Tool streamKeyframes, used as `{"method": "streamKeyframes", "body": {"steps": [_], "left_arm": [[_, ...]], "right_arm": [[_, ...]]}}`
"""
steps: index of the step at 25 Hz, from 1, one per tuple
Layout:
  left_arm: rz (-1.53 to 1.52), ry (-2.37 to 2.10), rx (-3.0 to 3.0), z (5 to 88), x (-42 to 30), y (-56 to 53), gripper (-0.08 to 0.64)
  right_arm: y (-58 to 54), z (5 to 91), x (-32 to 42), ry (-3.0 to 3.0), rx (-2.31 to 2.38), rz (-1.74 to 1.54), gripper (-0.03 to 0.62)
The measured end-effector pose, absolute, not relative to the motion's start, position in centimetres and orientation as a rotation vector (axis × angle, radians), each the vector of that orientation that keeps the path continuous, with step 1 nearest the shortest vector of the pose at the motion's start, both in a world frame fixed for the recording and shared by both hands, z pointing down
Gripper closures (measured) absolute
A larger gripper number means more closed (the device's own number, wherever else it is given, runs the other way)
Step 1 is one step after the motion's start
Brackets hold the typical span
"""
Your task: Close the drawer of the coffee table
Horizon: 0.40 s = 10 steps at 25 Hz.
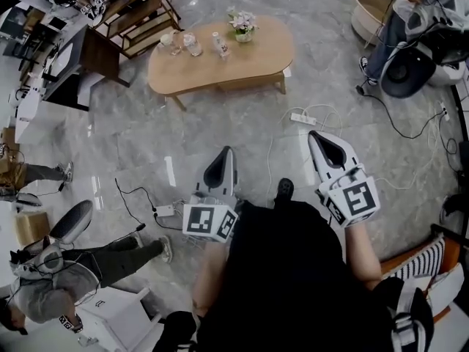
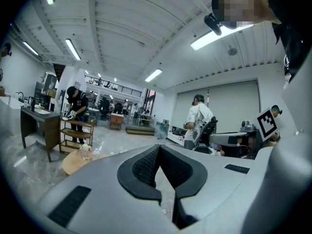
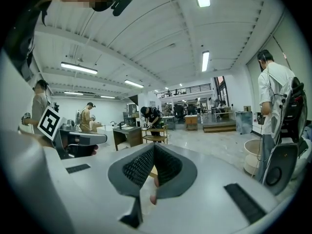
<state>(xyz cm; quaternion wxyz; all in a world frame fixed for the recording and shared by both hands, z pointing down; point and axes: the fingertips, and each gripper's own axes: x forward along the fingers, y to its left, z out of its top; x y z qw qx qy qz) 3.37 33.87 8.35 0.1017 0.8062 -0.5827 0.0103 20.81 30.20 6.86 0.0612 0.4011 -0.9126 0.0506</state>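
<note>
The coffee table (image 1: 256,53), a low oval wooden worktop, stands well ahead of both hand-held grippers, across a broad stretch of marble floor (image 1: 220,123). Under its near edge, on the side facing the right hand-held gripper (image 1: 315,135), a wooden face shows that I take for the drawer (image 1: 249,83). From up here it seems to sit close under the top, but whether it is pushed fully home or stands out a little cannot be told. On the worktop a small pot of flowers (image 1: 242,25) stands straight ahead, and a few clear bottles (image 1: 192,45) stand further over, beyond the left hand-held gripper (image 1: 226,151). Between the table and the right hand-held gripper a white power strip (image 1: 303,118) lies on the floor, with cables (image 1: 382,111) trailing off to that gripper's right. The two hand-held grippers are side by side in front of the person, both pointing roughly level toward the table. Each has its jaws closed pad against pad, with nothing held between them. As I judge it, the scene fits two stages equally: standing off with the drawer yet to be pushed in, or standing back with it already shut. Either way, neither gripper is within reach of the drawer front. Any touch on it calls for crossing the floor first, minding the power strip and cables.
</note>
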Motion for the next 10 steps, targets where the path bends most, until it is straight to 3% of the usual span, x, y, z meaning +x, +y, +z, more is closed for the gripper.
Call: {"method": "streamKeyframes", "body": {"steps": [10], "left_arm": [[0.063,-1.714,2.417,9.14,3.35,33.41,0.546]], "right_arm": [[29.57,7.22,20.43,-2.758,1.197,0.126,0.580]]}}
